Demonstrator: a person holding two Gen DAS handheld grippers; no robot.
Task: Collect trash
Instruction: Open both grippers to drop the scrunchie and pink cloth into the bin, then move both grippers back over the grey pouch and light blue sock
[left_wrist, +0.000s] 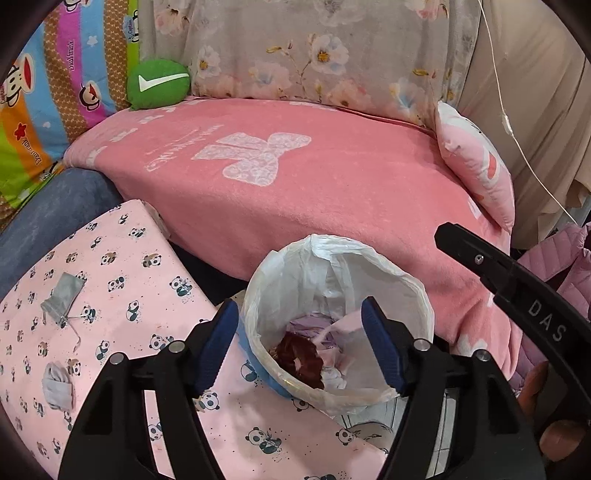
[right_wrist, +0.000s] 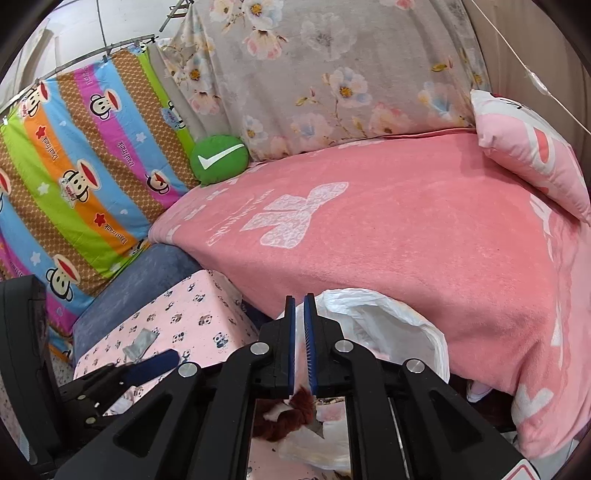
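- Two wrist views were all I had; I took the left one first.
- My left gripper (left_wrist: 299, 341) hung over the lined trash bin (left_wrist: 369, 395) with its blue pads spread wide and nothing between them, so I read it as released.
- Straight past the fingertips I looked down into the bin, where a dark red fuzzy scrap (left_wrist: 301, 360) lay on crumpled pale paper at the bottom.
- Remaining trash sat to the left of the tool on the panda-print cloth (left_wrist: 147, 258): a grey pouch with a drawstring (left_wrist: 62, 297) further away and a crumpled grey-white wad (left_wrist: 57, 384) closer in.
- The pouch's long axis ran diagonally, its drawstring end towards me.
- In my judgement the left hand was the nearer one to both pieces, so the coming move was a swing leftwards off the bin.
- A black arm of the other tool crossed the right edge of that view.
- From the right wrist view, my right gripper (right_wrist: 300, 343) had its pads almost together with only a thin gap, and I saw nothing pinched there; I called it clenched and empty.
- Beneath its frame the red scrap and white liner showed, so it also hovered by the bin.
- The grey pouch lay well off to its left, beyond the left tool's blue pad.
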